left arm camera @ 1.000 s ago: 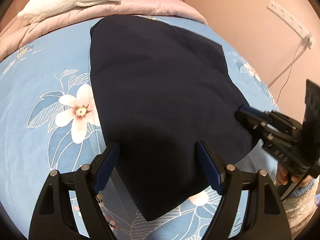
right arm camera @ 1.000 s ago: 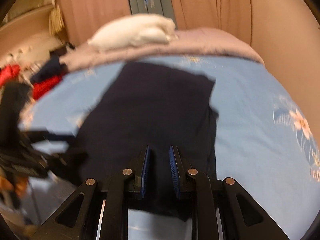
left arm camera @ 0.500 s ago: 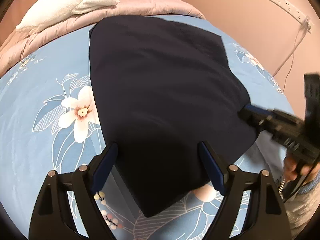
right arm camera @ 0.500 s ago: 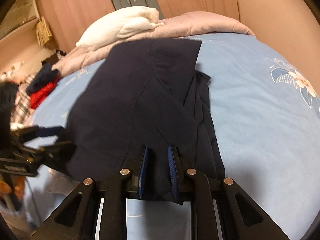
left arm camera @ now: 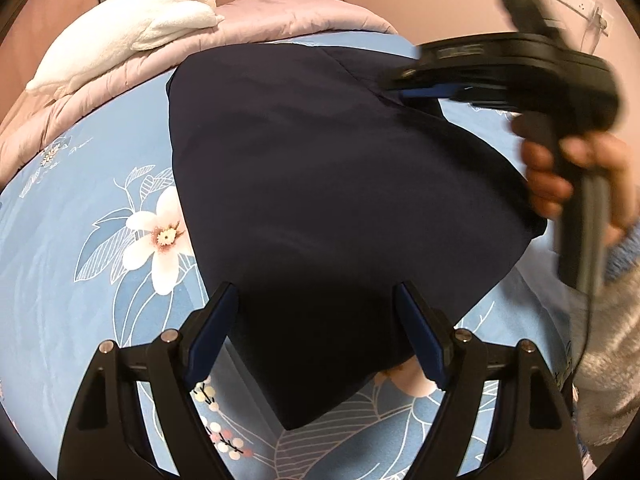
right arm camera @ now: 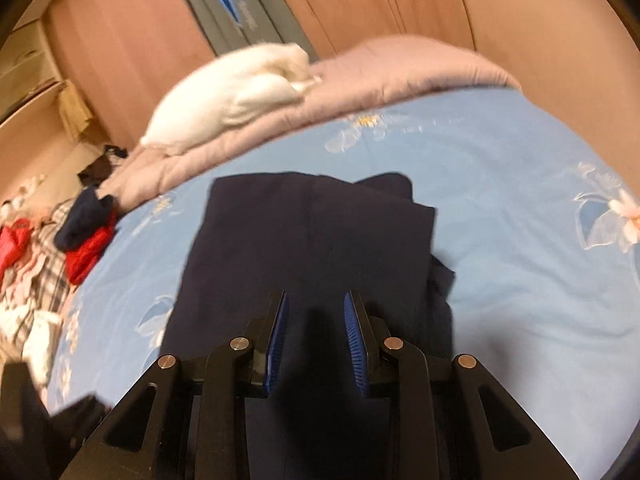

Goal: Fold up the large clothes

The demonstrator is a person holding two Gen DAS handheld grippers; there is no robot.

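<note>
Since the earlier frame the right gripper [right arm camera: 314, 340] has swung across the dark garment [left arm camera: 340, 208], lying part-folded on the floral bedsheet [left arm camera: 100, 200]; its jaws are opening, empty, likely releasing a fold. The left gripper [left arm camera: 316, 336] hangs wide open, empty.

The left wrist camera sits just behind its own left gripper [left arm camera: 316, 332], angled steeply down, close over the near corner of the dark garment [left arm camera: 340, 184] on the blue floral bedsheet [left arm camera: 80, 216]. It catches the right gripper [left arm camera: 412, 90] coming in from the upper right. The right wrist camera rides behind its fingers [right arm camera: 276, 344], tilted less steeply, looking across the bed toward the curtain [right arm camera: 120, 40]. Both views share the garment, the white towel [left arm camera: 132, 28] and the pink quilt [left arm camera: 280, 16].
</note>
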